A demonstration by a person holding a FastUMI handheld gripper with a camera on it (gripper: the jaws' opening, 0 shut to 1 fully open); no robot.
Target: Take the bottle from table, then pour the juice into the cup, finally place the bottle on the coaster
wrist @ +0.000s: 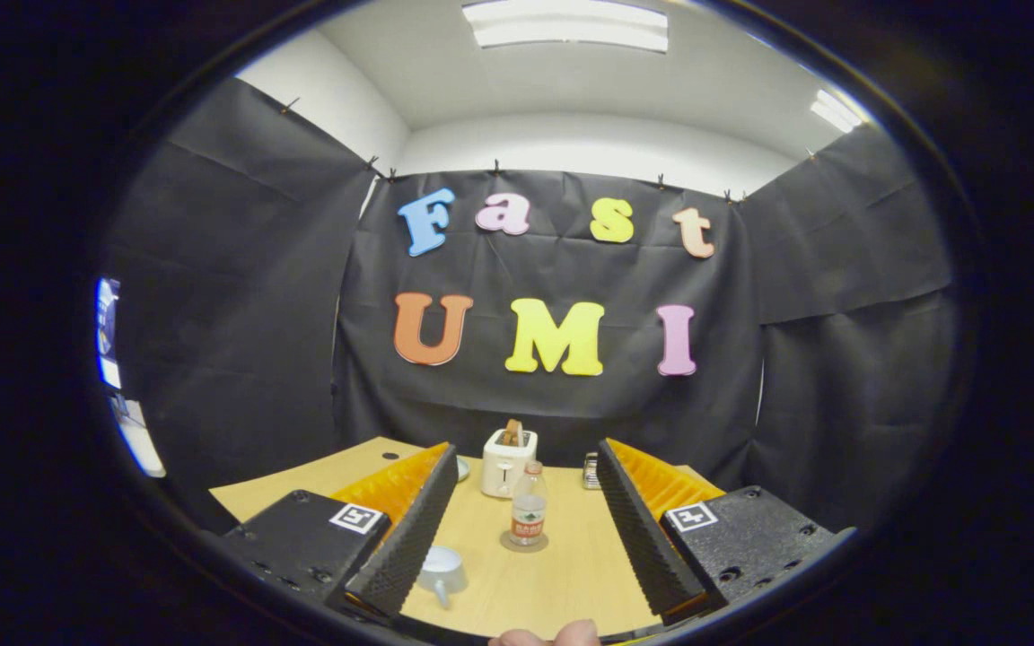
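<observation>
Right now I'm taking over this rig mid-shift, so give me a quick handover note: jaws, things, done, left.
Gripper: jaws wide open, holding nothing.
Bottle: upright on the coaster, between and just ahead of the fingers.
Cup: on the table, by the left finger.
Toaster stands beyond the bottle.
Done: bottle appears placed on the coaster; pouring cannot be confirmed.
Left: check the cup's contents.

Wooden table (562, 574), coaster (523, 542) under bottle (528, 509), cup (442, 571), toaster (507, 461)

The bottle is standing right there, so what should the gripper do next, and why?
Probably pull straight back from the bottle. It already stands upright on the coaster, and the gripper is open, its fingers well clear on both sides. The cup sits by one finger, so backing out straight should avoid it.
</observation>
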